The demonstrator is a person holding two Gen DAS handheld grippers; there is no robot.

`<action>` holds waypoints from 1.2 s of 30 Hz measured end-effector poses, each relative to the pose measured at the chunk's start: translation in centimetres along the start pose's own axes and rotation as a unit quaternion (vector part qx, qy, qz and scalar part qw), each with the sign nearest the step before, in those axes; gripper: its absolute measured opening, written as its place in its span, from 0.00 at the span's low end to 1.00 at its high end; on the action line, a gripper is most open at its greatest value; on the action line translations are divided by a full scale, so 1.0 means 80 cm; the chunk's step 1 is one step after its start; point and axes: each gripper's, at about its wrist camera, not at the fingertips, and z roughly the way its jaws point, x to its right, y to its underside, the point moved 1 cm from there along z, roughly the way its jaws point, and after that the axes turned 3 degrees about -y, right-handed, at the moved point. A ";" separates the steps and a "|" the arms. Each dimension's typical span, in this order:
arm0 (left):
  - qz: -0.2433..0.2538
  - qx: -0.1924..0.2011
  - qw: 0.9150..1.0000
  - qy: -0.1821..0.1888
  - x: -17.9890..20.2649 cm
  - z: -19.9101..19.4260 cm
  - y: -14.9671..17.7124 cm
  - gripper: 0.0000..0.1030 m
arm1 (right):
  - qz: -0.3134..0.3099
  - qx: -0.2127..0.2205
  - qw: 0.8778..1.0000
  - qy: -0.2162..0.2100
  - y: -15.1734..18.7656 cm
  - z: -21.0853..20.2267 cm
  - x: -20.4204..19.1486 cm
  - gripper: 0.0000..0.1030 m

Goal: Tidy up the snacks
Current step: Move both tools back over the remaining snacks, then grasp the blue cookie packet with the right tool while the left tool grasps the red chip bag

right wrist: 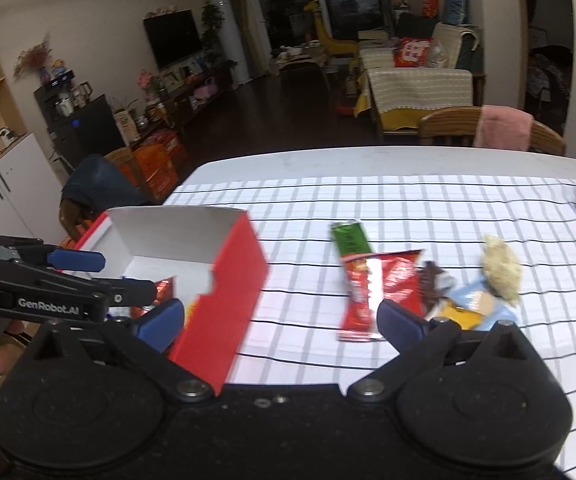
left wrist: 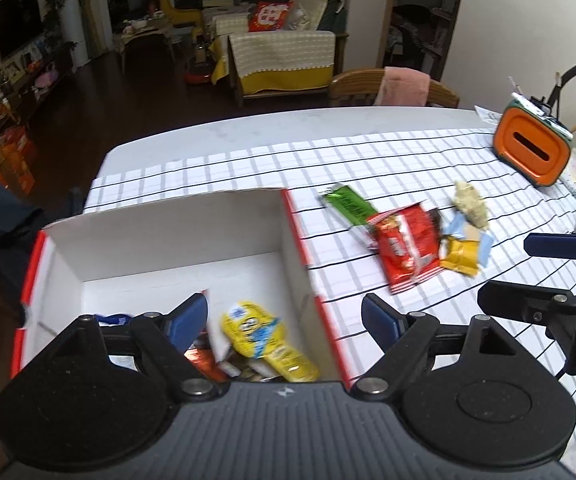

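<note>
Snacks [left wrist: 406,246] in a small heap on the checked tablecloth [left wrist: 408,160], to the right of the red and white box [left wrist: 168,240]: green bar [left wrist: 348,206], red packet [right wrist: 380,284], yellow packet [left wrist: 461,258], pale blue one, crumbly beige piece [left wrist: 471,204]. Yellow packet [left wrist: 266,340] and a few more lying inside the box. Left gripper [left wrist: 284,324] over the box's right wall, jaws wide apart, nothing held. Right gripper [right wrist: 280,320] low over the cloth between box and heap, jaws as wide as can be, nothing held. Orange container [left wrist: 534,150] far off at the right.
</note>
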 end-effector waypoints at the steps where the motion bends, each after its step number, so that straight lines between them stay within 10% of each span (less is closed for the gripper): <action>1: 0.000 -0.001 1.000 0.003 0.008 0.003 -0.002 0.82 | 0.001 0.001 1.000 0.002 0.002 -0.003 0.008 1.00; 17: 0.004 -0.025 1.000 0.003 0.133 0.063 -0.032 0.82 | -0.002 0.016 1.000 0.024 0.012 -0.030 0.141 1.00; 36: -0.029 -0.091 0.995 -0.040 0.210 0.183 -0.065 0.82 | -0.088 -0.076 0.991 0.071 0.035 0.055 0.260 0.86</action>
